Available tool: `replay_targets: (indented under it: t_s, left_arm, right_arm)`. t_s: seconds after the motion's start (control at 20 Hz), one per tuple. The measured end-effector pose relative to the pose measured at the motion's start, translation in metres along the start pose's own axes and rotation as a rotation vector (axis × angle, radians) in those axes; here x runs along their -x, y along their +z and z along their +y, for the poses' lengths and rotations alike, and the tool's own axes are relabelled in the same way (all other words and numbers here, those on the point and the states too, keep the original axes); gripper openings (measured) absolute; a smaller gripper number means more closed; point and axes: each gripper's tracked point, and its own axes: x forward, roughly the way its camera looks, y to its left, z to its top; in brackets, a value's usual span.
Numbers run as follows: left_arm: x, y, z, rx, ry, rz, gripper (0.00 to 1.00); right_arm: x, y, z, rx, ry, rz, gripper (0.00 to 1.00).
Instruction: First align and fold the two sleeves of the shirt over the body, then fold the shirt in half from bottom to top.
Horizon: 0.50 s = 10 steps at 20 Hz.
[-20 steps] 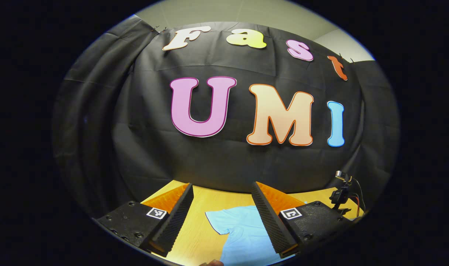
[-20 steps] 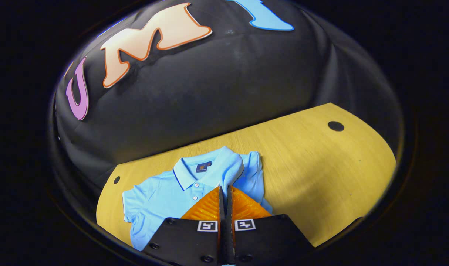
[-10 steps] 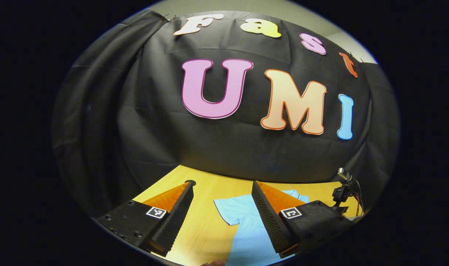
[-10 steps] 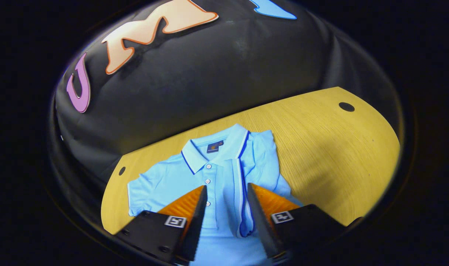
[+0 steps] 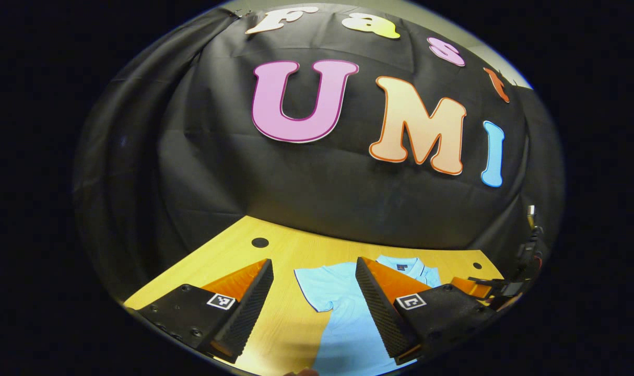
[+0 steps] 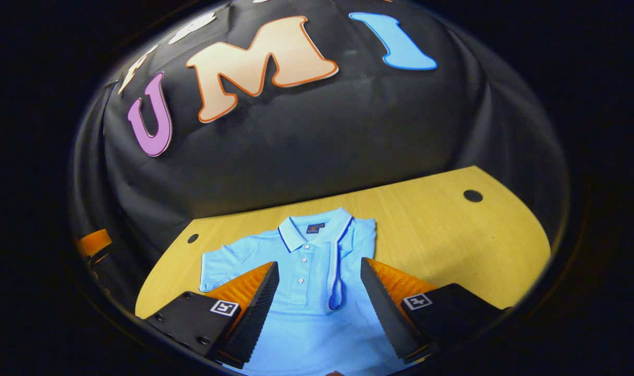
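Fingers of your right gripper (image 6: 319,295) stand wide over the light-blue polo shirt (image 6: 306,292), which lies flat on the yellow wooden table (image 6: 453,235) with one sleeve (image 6: 338,261) folded over its body. Your left gripper (image 5: 314,297) also gapes wide, near the shirt's spread sleeve (image 5: 317,287).

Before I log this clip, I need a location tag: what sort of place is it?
Likely a staged recording booth, not a home: a black cloth wall behind a bare wooden table, with one blue shirt laid flat on it.
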Motion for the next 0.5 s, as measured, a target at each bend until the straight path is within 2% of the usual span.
replay_targets:
  t_s: [0.1,0.15,0.2,0.25,0.5]
  left_arm:
    - [-0.015,-0.005,-0.003,0.000,-0.003,0.006,0.95]
    - [-0.023,-0.009,-0.005,-0.003,-0.003,0.008,0.95]
    - [-0.032,-0.012,-0.006,-0.002,-0.008,0.014,0.95]
    - [-0.040,-0.018,-0.008,0.001,-0.012,0.026,0.95]
    - [-0.088,-0.054,-0.006,0.056,0.002,0.106,0.95]
  right_arm:
    - [0.024,0.009,-0.014,0.058,-0.023,-0.040,0.98]
    - [0.036,0.015,-0.023,0.093,-0.041,-0.064,0.92]
    - [0.048,0.020,-0.031,0.117,-0.053,-0.083,0.98]
    - [0.061,0.021,-0.038,0.131,-0.062,-0.094,0.98]
    - [0.101,0.029,-0.061,0.081,-0.095,-0.113,0.98]
